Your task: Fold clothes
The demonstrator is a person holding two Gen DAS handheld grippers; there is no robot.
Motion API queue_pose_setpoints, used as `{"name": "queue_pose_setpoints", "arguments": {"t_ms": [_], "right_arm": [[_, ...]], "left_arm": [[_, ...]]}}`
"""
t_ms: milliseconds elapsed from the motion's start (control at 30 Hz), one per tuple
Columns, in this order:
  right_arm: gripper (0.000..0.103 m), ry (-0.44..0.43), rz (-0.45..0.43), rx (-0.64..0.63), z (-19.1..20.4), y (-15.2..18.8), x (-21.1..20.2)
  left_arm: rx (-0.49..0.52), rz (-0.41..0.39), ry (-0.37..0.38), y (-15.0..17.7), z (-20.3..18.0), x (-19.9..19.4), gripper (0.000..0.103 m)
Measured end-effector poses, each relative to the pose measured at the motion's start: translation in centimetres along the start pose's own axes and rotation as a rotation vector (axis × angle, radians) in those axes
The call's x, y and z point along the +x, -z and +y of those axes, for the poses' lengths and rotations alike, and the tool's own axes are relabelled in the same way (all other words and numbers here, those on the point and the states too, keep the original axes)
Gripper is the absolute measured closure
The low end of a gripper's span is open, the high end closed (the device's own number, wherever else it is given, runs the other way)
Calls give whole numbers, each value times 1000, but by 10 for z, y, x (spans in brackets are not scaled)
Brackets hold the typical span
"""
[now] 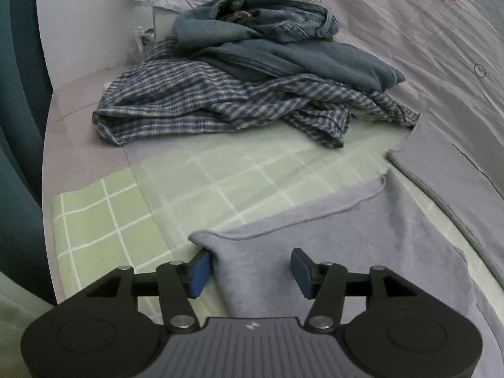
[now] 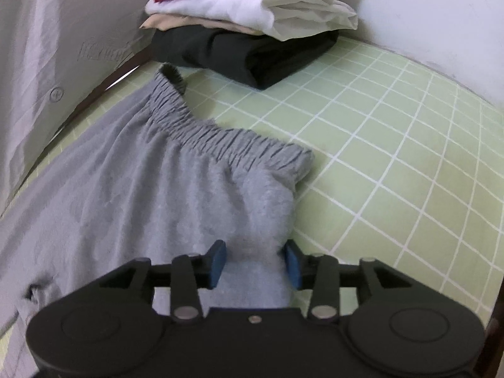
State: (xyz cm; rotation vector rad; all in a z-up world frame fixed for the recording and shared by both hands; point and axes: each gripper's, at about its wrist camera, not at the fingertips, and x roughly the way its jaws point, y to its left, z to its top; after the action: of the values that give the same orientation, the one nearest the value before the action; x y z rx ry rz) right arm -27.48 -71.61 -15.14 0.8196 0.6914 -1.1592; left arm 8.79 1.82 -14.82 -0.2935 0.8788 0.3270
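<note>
Working on the grey trousers point(image 1: 330, 245), which lie spread on the green checked sheet point(image 1: 104, 217) of the bed. Left wrist view: left gripper point(image 1: 250, 272) sits at the leg end, jaws apart w/ a wide gap; cloth lies between them, brushing the left pad only, so not gripped, looks let go. A second grey strip, prob. the other leg, lies just beside to the right. Further back, an unfolded heap: plaid shirt point(image 1: 201, 107) w/ a blue sweater point(image 1: 315, 63) and jeans point(image 1: 283, 19) on top, so plenty left to do. Right wrist view: right gripper point(image 2: 255, 264) is at the trousers' point(image 2: 141, 189) waist side, elastic waistband point(image 2: 226, 141) just ahead; a ridge of grey cloth runs between the pads and seems to touch both, but can't tell if it's really pinched or just resting there, jaws partly apart. Stack of folded things point(image 2: 252, 22) (red, white, beige, black) sits near the wall beyond, touching nothing grey. Judgement: step in hand is laying out or re-gripping the trousers, early in this item's fold. Next move prob. needs both grippers to close firmly on the same long edge, then carry it over evenly w/o bunching.
</note>
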Motion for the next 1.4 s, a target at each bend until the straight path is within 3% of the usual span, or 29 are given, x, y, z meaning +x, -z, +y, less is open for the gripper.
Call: {"name": "queue_pose_setpoints", "arguments": {"t_ms": [67,100,133,167,533,700,967,1033,1167,1400], "right_arm": [[91,-12,-6,8,-2,-2,-1],[94,-18,-14,6,-3,-3,-3],[99,-24,-22,4,-3,-4,-5],[101,-30,-29,2,-4,-4,-7],[102,-56,-187,34,-22,-14,-61],[102,-78,-209,54,-40,-8,-84],[102,-111,-299,130,-62,-15,-149],[102,-111,-335,129,-59,-21,-157],[102,-126,-323,146,-42,-33,-140],[102,-100,-330,81,12,-61,-105]], "left_arm": [[1,-6,2,-1,0,0,57],[2,-8,8,-1,1,0,91],[3,-10,14,-2,1,-1,100],[4,-12,20,-2,2,-2,101],[-92,-121,40,-17,23,-49,102],[-154,-157,22,-17,46,-78,102],[-338,-295,1,-33,75,-151,102],[-338,-331,8,-44,67,-156,102],[-309,-384,30,-68,37,-153,102],[-253,-405,72,-124,-59,-108,102]]}}
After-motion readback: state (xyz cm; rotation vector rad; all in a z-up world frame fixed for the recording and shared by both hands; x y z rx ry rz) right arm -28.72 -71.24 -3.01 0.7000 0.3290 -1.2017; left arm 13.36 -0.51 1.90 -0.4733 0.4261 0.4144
